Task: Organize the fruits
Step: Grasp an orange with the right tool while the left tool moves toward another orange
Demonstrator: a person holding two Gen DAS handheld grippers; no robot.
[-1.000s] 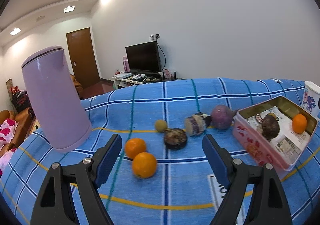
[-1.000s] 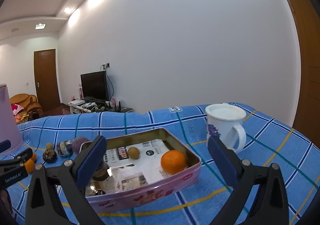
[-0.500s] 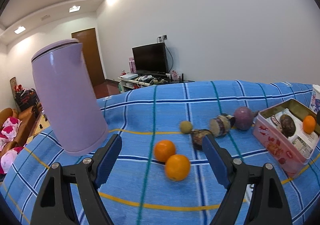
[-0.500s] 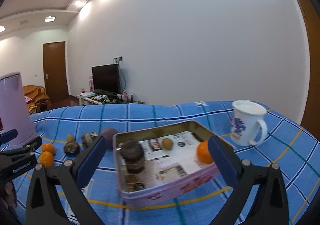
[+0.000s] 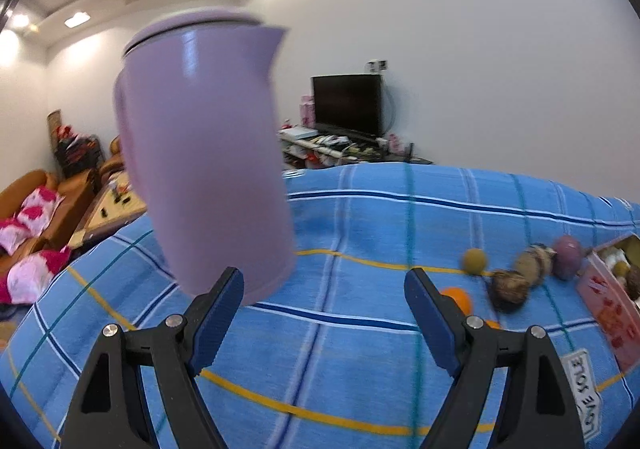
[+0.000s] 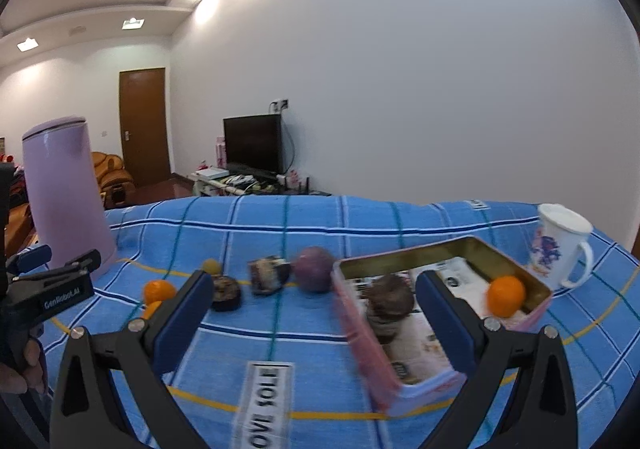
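Note:
My left gripper (image 5: 324,281) is open and empty over the blue checked cloth (image 5: 340,349), its left finger close in front of a purple kettle (image 5: 208,153). Behind its right finger an orange (image 5: 456,299) shows in part. To the right lie a small yellow fruit (image 5: 474,260), a dark fruit (image 5: 510,286), a cut fruit (image 5: 534,261) and a purple fruit (image 5: 567,251). My right gripper (image 6: 314,285) is open, empty, above the cloth, facing this row. The pink tin (image 6: 360,333) holds an orange (image 6: 506,295) and a dark fruit (image 6: 390,301).
A white flowered mug (image 6: 560,245) stands behind the tin at the far right. The kettle (image 6: 66,197) stands at the table's left end, with a person's hand (image 6: 20,365) on the left gripper (image 6: 60,257) in front of it. Two oranges (image 6: 159,290) lie near it.
Both views have swung left. In the left wrist view the kettle moved to the centre and the fruits slid right. In the right wrist view the fruit row came between the fingers.

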